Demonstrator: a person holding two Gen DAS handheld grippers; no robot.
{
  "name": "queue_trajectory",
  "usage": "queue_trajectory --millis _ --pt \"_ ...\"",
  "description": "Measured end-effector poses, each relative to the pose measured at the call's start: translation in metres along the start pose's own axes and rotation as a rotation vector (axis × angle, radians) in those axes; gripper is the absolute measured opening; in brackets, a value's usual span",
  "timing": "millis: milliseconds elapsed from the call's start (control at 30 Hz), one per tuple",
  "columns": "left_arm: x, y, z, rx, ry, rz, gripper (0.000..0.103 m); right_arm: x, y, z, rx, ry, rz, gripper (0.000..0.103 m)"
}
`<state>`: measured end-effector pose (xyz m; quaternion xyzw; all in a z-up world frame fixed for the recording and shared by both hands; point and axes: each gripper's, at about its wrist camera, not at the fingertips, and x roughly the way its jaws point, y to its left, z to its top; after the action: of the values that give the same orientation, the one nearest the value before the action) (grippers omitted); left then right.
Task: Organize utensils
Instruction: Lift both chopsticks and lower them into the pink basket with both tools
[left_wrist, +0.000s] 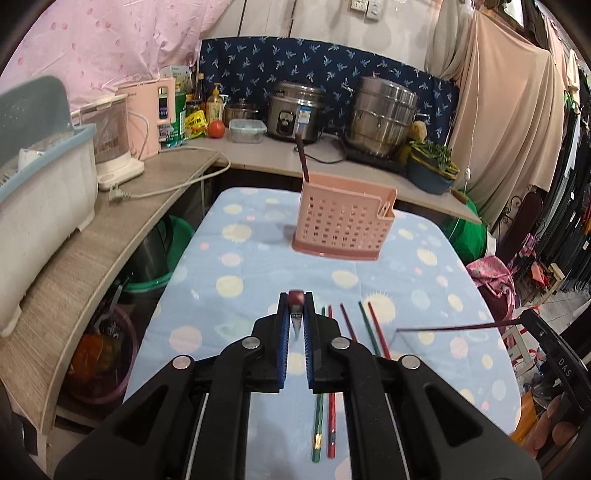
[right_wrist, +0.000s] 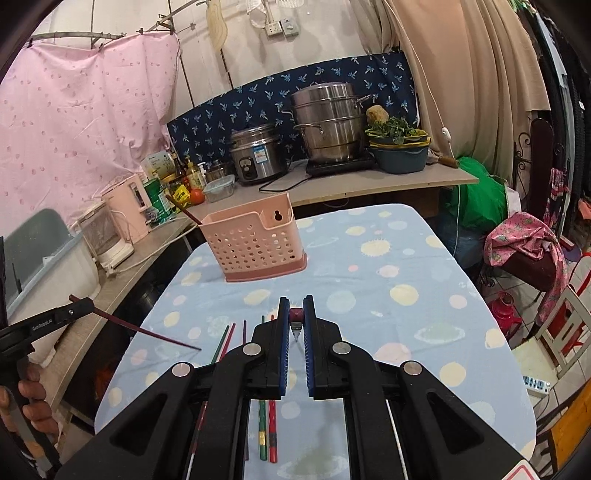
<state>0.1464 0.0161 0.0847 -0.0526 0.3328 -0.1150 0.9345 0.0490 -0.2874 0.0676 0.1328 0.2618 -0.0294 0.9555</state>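
Note:
A pink perforated utensil holder stands on the blue dotted table, with one dark chopstick upright in it; the holder also shows in the right wrist view. My left gripper is shut on a dark maroon chopstick, seen end-on; the right wrist view shows that chopstick's shaft sticking out of the left gripper. My right gripper is shut on another maroon chopstick; its shaft shows in the left wrist view. Several green, red and purple chopsticks lie on the cloth below the grippers.
A wooden counter runs along the left and back with a dish rack, kettle, rice cooker, steamer pot and a basin of greens. The tablecloth hangs over the table edges. Chairs and bags stand to the right.

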Motion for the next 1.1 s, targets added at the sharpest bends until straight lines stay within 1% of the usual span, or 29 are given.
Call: queue_trajectory --millis 133,300,500,633,833,1000,1100 --pt "0.003 -0.002 0.02 0.001 -0.03 -0.004 0.007 0.004 -0.001 0.016 0.015 -0.014 0.027 0.007" --pt "0.007 -0.009 0.046 0.005 -0.06 -0.015 0.007 0.013 0.001 0.038 0.013 -0.041 0.038 0.007" --pt "0.012 -0.019 0.085 0.011 -0.113 -0.034 0.007 0.03 0.003 0.073 0.035 -0.082 0.074 0.007" --pt "0.011 -0.029 0.118 0.015 -0.186 -0.043 0.007 0.042 0.009 0.103 0.041 -0.129 0.097 0.007" --pt "0.013 -0.041 0.169 0.019 -0.305 -0.041 0.007 0.063 0.018 0.155 0.052 -0.222 0.122 0.007" --pt "0.029 -0.043 0.208 0.002 -0.388 -0.019 0.007 0.088 0.018 0.19 0.099 -0.266 0.151 0.007" --pt "0.044 -0.042 0.222 -0.015 -0.422 -0.015 0.007 0.107 0.017 0.203 0.131 -0.272 0.171 0.007"
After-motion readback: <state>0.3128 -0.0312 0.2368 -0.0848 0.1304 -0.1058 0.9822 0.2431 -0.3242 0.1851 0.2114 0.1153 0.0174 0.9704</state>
